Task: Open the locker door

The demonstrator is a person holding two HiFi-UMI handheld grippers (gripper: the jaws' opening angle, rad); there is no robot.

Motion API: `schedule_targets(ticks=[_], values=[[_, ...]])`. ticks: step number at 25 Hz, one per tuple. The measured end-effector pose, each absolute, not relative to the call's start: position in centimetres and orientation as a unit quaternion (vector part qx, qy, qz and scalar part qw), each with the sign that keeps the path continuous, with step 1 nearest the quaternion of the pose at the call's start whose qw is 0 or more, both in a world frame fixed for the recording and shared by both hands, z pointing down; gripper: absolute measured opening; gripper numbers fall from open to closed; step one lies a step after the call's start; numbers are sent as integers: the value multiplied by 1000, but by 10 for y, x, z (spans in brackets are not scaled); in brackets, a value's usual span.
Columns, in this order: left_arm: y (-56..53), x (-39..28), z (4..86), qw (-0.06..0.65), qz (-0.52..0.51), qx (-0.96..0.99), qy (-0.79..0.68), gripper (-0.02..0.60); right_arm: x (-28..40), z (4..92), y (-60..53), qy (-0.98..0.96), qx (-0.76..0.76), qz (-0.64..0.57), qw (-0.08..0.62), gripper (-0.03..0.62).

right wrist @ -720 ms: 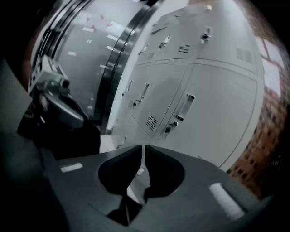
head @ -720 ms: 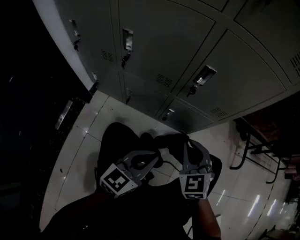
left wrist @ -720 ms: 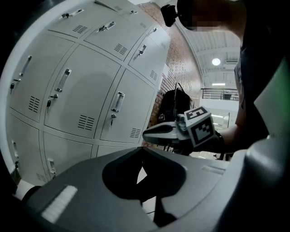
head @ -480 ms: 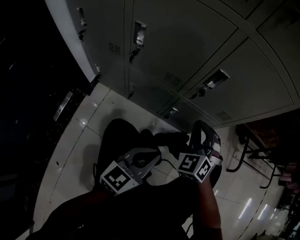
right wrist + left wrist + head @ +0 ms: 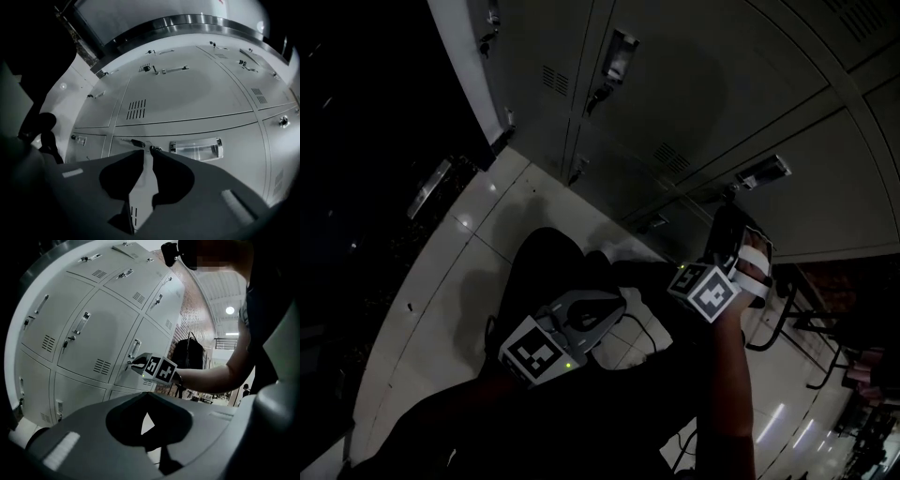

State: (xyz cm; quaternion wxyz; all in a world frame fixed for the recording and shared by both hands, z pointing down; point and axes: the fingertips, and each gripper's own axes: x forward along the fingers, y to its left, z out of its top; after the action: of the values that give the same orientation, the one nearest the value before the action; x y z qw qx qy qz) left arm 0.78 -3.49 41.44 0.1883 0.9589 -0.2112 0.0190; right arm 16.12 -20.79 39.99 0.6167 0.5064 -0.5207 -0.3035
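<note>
The grey locker door (image 5: 236, 136) carries a recessed metal handle (image 5: 196, 149), with a lock (image 5: 155, 149) and a key (image 5: 136, 142) sticking out to its left. My right gripper (image 5: 146, 150) has its tips right at the lock and key; a narrow gap shows between the jaws, and no grip is visible. In the head view the right gripper (image 5: 729, 214) is raised just below that handle (image 5: 764, 172). The left gripper (image 5: 617, 302) hangs low over the person's lap, jaws together and empty. The left gripper view shows the right gripper (image 5: 133, 363) at the door.
More locker doors (image 5: 694, 84) with handles surround the target one. A pale tiled floor (image 5: 441, 272) runs along the locker base. A dark chair frame (image 5: 783, 314) stands at the right. The person's dark legs (image 5: 544, 272) fill the area below the grippers.
The right gripper has lifted from beside the left gripper up and rightward to the locker's lock. The head view has swung, sliding the lockers leftward. The left gripper stayed low.
</note>
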Motion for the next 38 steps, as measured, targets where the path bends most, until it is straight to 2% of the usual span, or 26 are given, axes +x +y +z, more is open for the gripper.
schedule_targets(ticks=[9,10,11,12,19,26,38], values=[[-33,6,416,194,17,958,-208,12,171,407,-228,-489,490,-327,644,118],[-32,6,416,195,16,958,-208,12,171,405,-230,-485,495,-331,640,105],[-31,7,416,195,16,958,-208,12,171,403,-232,-483,503,-332,635,58],[-31,7,416,195,16,958,-208,12,171,401,-233,-482,513,-331,629,40],[-28,9,416,195,21,959,-205,12,168,397,-232,-501,569,-297,581,34],[-24,8,415,188,28,960,-204,12,152,396,-188,-523,563,-314,558,34],[-1,32,401,156,46,971,-175,12,165,401,-57,-544,503,-339,579,35]])
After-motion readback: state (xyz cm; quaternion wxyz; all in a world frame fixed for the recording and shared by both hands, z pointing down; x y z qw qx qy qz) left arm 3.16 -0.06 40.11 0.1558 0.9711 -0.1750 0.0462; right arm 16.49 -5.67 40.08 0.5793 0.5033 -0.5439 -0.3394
